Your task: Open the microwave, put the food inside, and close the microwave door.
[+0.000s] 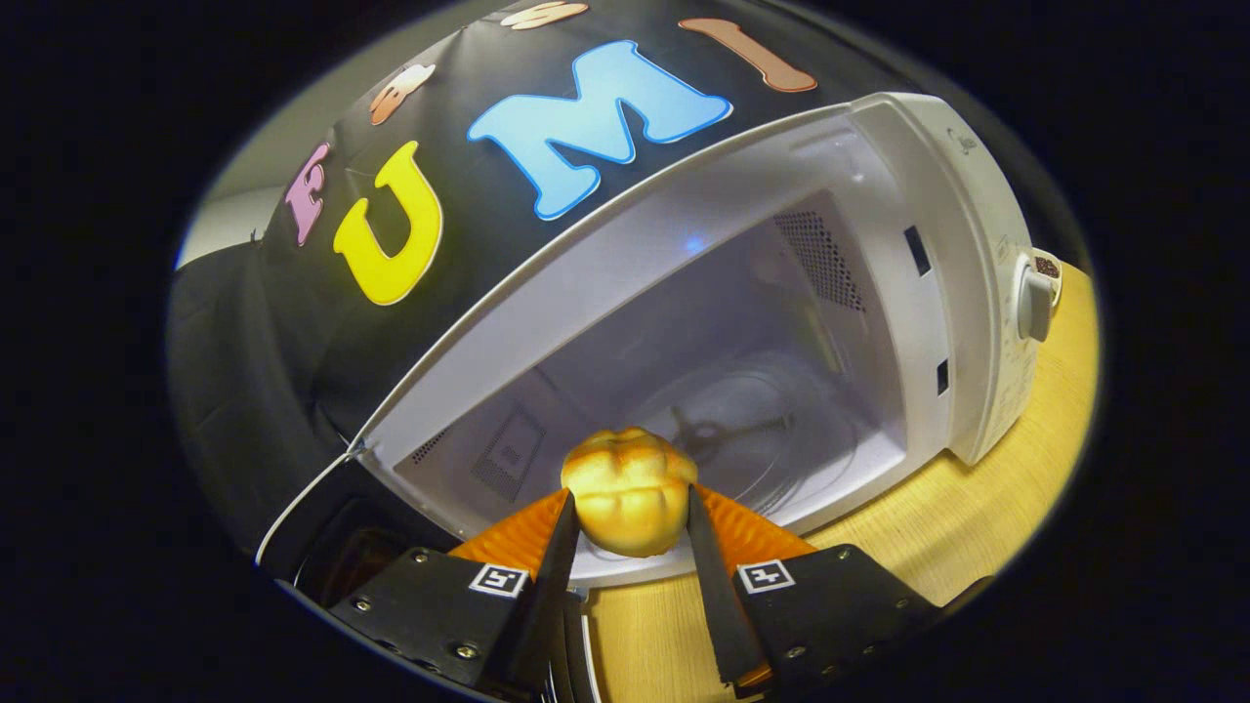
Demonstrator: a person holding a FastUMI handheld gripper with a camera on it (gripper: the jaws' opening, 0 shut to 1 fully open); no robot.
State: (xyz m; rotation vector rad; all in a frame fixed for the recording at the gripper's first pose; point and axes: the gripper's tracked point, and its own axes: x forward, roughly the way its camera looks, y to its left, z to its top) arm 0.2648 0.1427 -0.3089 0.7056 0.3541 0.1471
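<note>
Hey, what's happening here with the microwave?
A handheld gripper is shut on a golden bread roll, both fingers pressing its sides. The white microwave on the wooden table is open, and the roll sits just at the cavity's front edge, ahead of the glass turntable. The food is not yet set down inside.

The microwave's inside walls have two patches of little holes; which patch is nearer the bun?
The lower vent patch, just beyond the tool's bun; the other patch sits higher.

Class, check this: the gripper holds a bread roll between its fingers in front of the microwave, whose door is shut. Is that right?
Not quite. The gripper view shows the microwave door open, its cavity exposed. The rest holds: the gripper grips the bread roll between its fingers, just before the opening.
</note>
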